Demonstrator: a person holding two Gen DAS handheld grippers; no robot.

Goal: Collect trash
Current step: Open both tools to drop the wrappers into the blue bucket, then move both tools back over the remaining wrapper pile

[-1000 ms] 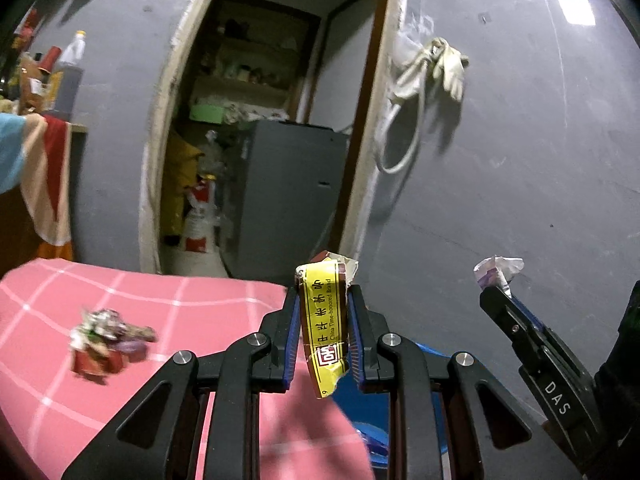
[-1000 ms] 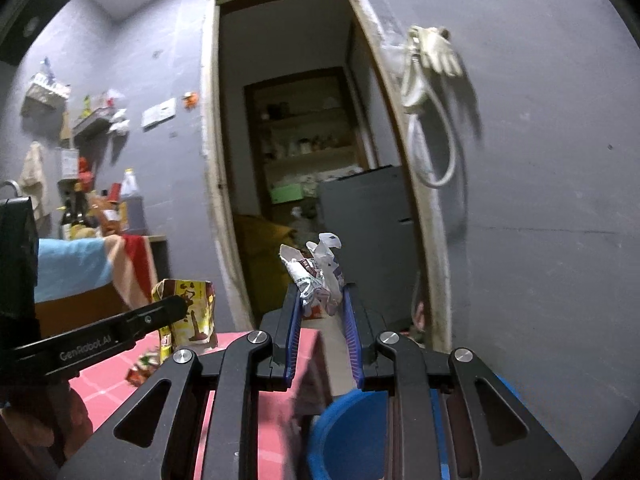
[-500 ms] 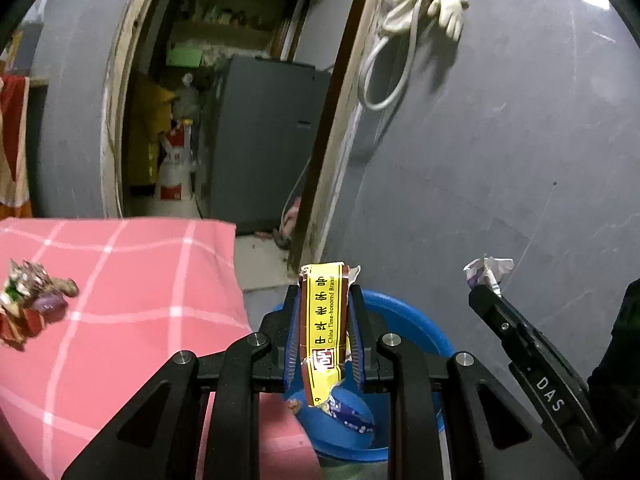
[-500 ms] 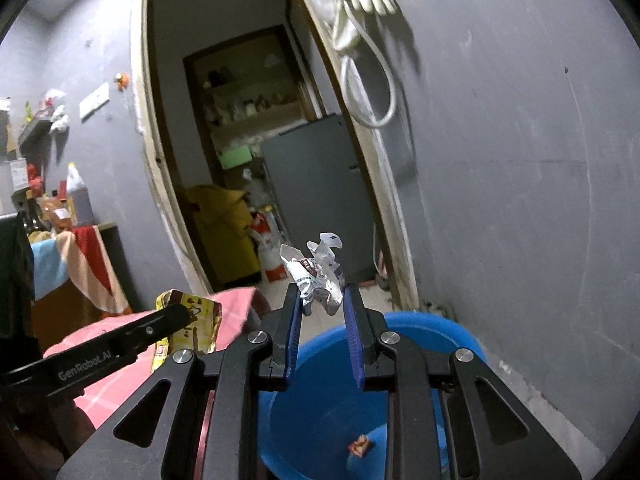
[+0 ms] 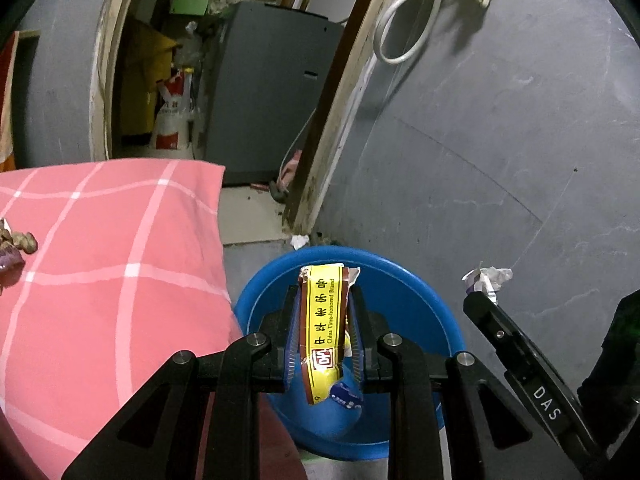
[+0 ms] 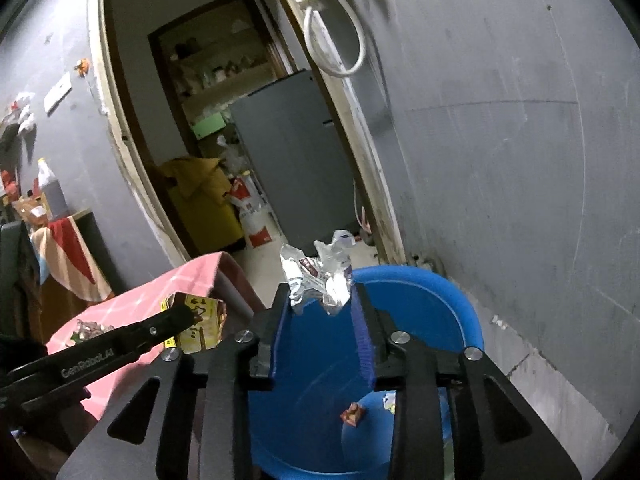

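Yellow-brown wrapper (image 5: 323,328) upright, pinched in left tool (image 5: 323,340); crumpled silver-white wrapper (image 6: 318,280) pinched in right tool (image 6: 320,320); both above blue bin (image 6: 420,304); bin holds small scraps (image 6: 352,414).

readable stuff: the yellow wrapper (image 5: 323,332) says "china time-honored brand" beside a column of chinese characters i can't make out; the right gripper (image 5: 478,300) has "das" on its finger; the left gripper (image 6: 188,314) reads "genrobot.ai" along its finger; print on the crumpled wrapper (image 6: 318,280) is too small
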